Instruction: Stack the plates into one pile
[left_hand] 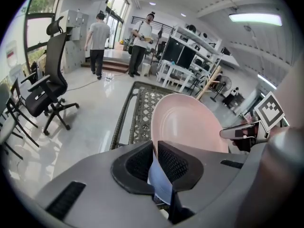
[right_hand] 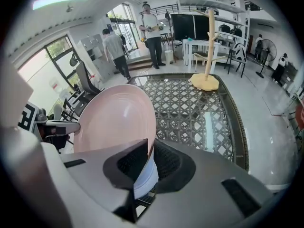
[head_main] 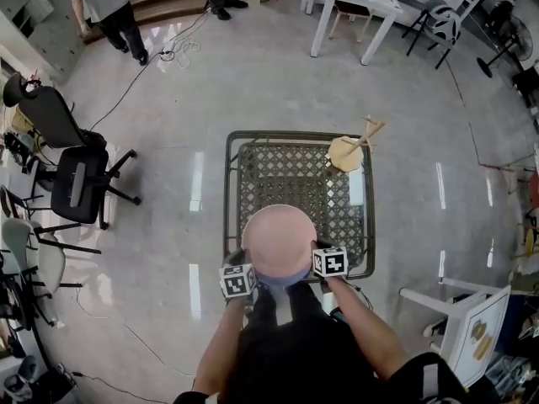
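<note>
Glossy pale floor runs across the whole room, and in the middle of my head view stands a low glass-topped table [head_main: 227,192] with a dark lattice under the glass. On its far right corner sits a wooden stand [head_main: 347,152] with a round base and a forked pole. Two black office chairs [head_main: 80,183] stand off to the left, well apart from the table, and a white desk [head_main: 354,11] is against the far side of the room. Two people [head_main: 105,7] are near the steps at the back.

I have a two-plate stack [head_main: 279,242] over the near end of the table, close to my body. A pink plate [head_main: 279,236] is on top and a blue plate [head_main: 282,278] lies directly under it, showing only as a crescent along the near edge. I cannot tell whether the stack touches the glass.

My left gripper [head_main: 240,261] is clenched on the left rim of the stack. In the left gripper view, both rims run together between its ribbed black pads [left_hand: 173,163], pink [left_hand: 187,125] above blue [left_hand: 159,182]. My right gripper [head_main: 320,251] is clamped on the opposite rim. The right gripper view shows the same pinch, with the pink plate [right_hand: 116,120] rising out of the pads and the blue one [right_hand: 145,175] just below it. Past the plate in that view, the lattice table [right_hand: 237,122] stretches towards the wooden stand [right_hand: 209,46].
</note>
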Motion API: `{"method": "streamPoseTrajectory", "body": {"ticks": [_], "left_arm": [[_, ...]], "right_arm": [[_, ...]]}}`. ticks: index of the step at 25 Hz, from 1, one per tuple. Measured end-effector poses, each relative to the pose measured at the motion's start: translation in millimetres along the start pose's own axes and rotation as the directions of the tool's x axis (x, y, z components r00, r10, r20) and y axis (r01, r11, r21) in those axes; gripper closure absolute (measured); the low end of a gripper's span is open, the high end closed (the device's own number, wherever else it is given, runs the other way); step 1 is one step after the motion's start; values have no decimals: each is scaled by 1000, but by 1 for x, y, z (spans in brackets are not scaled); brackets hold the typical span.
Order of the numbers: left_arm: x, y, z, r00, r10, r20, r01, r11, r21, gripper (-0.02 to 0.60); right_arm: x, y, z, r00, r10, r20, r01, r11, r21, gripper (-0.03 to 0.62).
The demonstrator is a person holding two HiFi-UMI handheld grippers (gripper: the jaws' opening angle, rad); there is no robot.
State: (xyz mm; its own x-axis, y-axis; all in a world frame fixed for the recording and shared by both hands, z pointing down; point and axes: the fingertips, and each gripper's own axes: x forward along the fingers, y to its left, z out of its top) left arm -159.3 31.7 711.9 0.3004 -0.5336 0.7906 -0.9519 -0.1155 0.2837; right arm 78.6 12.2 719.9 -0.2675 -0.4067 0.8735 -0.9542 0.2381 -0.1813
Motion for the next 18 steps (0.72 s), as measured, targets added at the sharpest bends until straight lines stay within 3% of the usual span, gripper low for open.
{"method": "streamPoseTrajectory", "body": {"ticks": [18], "left_arm": [[18, 21, -67, 994, 9, -108, -20, 995, -99, 541]], "right_arm": [[40, 8, -50, 986, 9, -166, -17, 999, -46, 557]]}}
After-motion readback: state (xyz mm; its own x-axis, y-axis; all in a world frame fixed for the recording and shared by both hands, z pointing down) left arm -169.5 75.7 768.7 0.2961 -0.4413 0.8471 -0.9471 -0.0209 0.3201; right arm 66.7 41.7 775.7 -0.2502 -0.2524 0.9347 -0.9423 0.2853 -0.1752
